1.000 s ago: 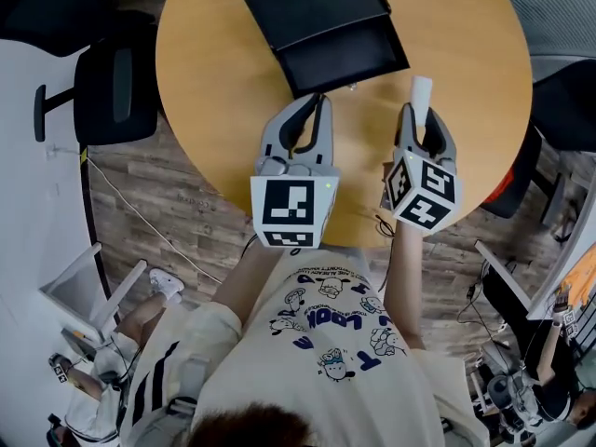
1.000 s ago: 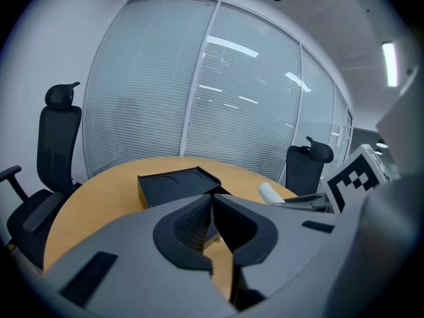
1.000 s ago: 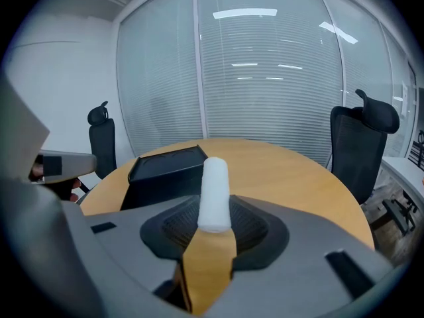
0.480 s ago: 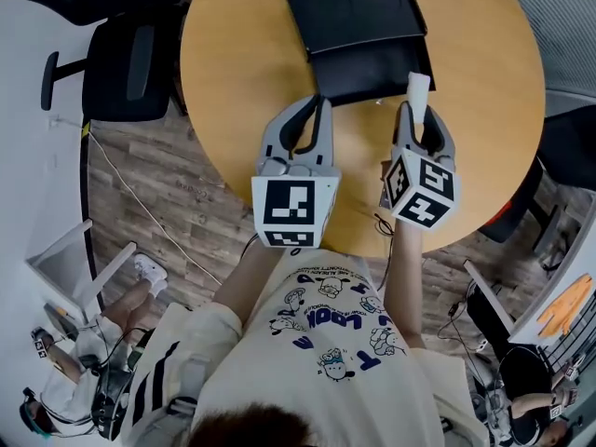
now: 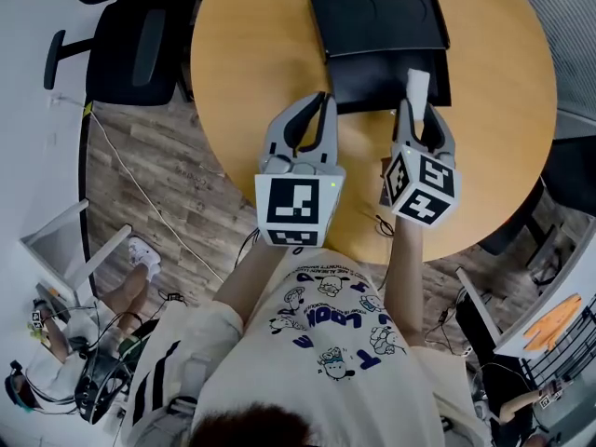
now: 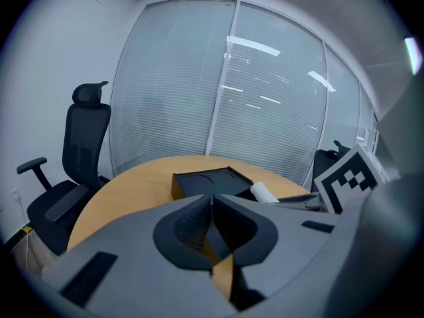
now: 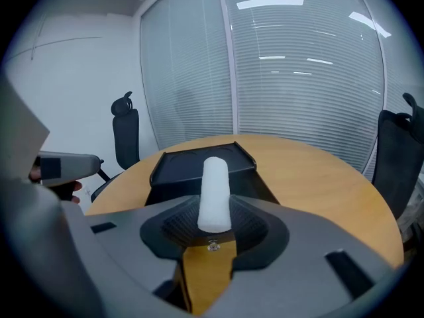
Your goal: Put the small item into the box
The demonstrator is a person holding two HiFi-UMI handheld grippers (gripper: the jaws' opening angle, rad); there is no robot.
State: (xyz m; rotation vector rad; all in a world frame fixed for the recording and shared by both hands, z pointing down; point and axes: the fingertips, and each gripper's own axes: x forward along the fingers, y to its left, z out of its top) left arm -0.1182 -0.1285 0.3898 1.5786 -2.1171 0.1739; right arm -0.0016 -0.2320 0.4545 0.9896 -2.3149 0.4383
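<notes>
An open black box (image 5: 377, 26) lies on the far side of the round wooden table (image 5: 251, 54), its lid part flat behind the lower tray part. My right gripper (image 5: 418, 110) is shut on a small white cylinder (image 5: 416, 89), which sticks out past the fingertips over the box's near edge. The right gripper view shows the cylinder (image 7: 214, 194) upright between the pads, with the box (image 7: 199, 167) just beyond. My left gripper (image 5: 321, 99) is shut and empty, close to the box's near left corner. Its view shows the box (image 6: 209, 181) and the cylinder (image 6: 264, 192).
A black office chair (image 5: 130, 49) stands left of the table, and another (image 7: 397, 158) at the right. A glass wall with blinds (image 7: 298, 78) runs behind the table. A white stool (image 5: 70, 250) stands on the wood floor at lower left.
Both grippers have come forward toward the box. The white cylinder, which was over bare table to the box's right, now overlaps the box's near edge.
</notes>
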